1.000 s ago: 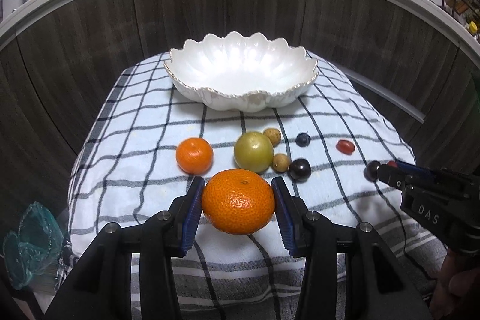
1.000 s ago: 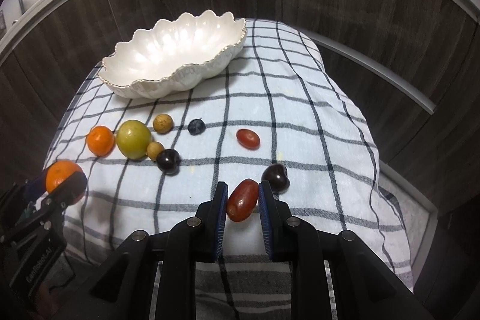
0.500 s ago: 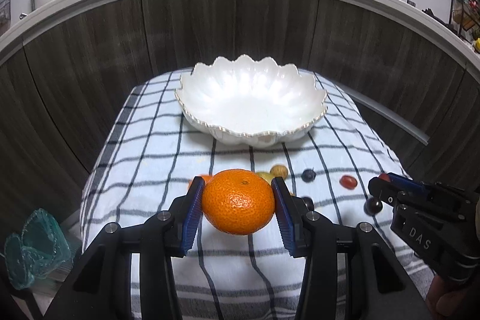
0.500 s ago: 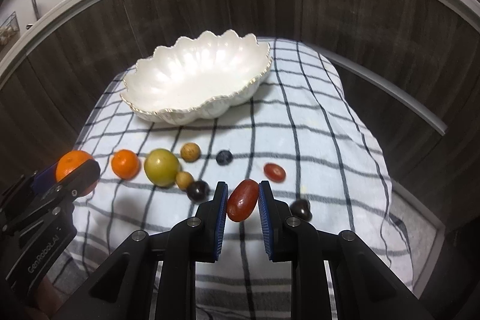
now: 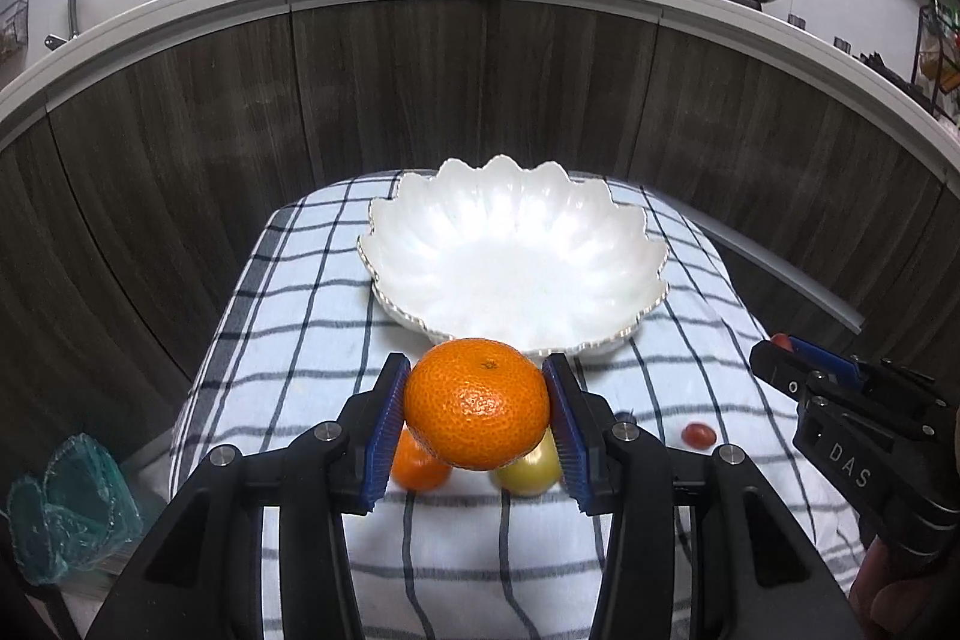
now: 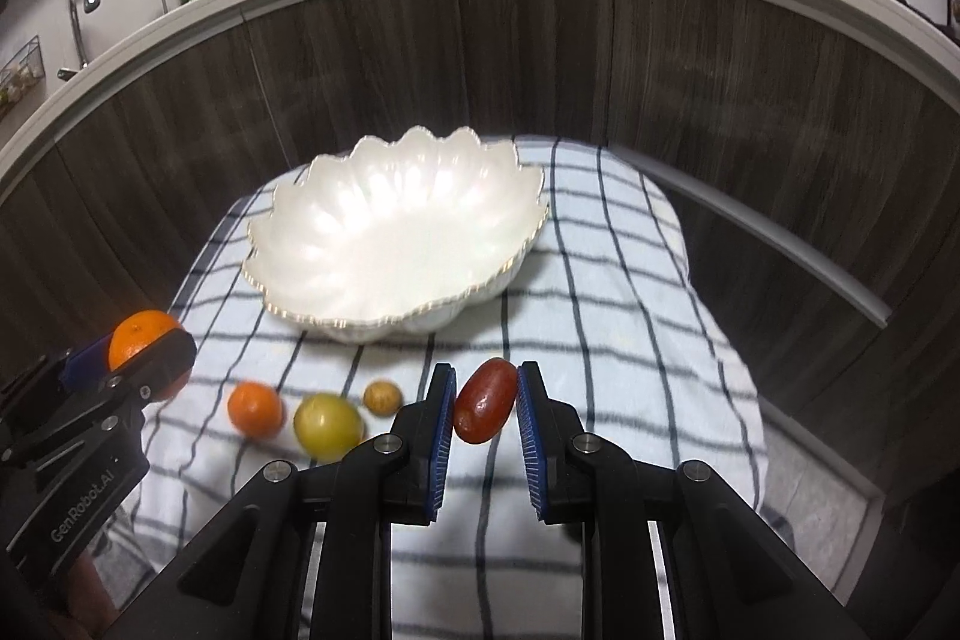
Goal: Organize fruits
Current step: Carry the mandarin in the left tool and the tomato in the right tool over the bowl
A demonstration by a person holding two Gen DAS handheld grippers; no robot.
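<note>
My left gripper (image 5: 477,403) is shut on a large orange (image 5: 477,403) and holds it in the air in front of the white scalloped bowl (image 5: 516,256). My right gripper (image 6: 485,400) is shut on a red oblong grape (image 6: 485,400), also raised before the bowl (image 6: 396,238). On the checked cloth lie a small orange (image 6: 255,409), a yellow-green fruit (image 6: 327,424), a small tan fruit (image 6: 382,397) and a red grape (image 5: 699,434). The bowl holds nothing.
The cloth-covered table (image 5: 300,340) is small, with dark wood cabinet panels close behind and around it. A teal mesh bag (image 5: 66,508) lies on the floor at left. The right gripper shows at the right edge of the left wrist view (image 5: 852,436).
Both grippers rose and moved forward toward the bowl with their fruits held; the loose fruits now lie below and nearer the fingers.
</note>
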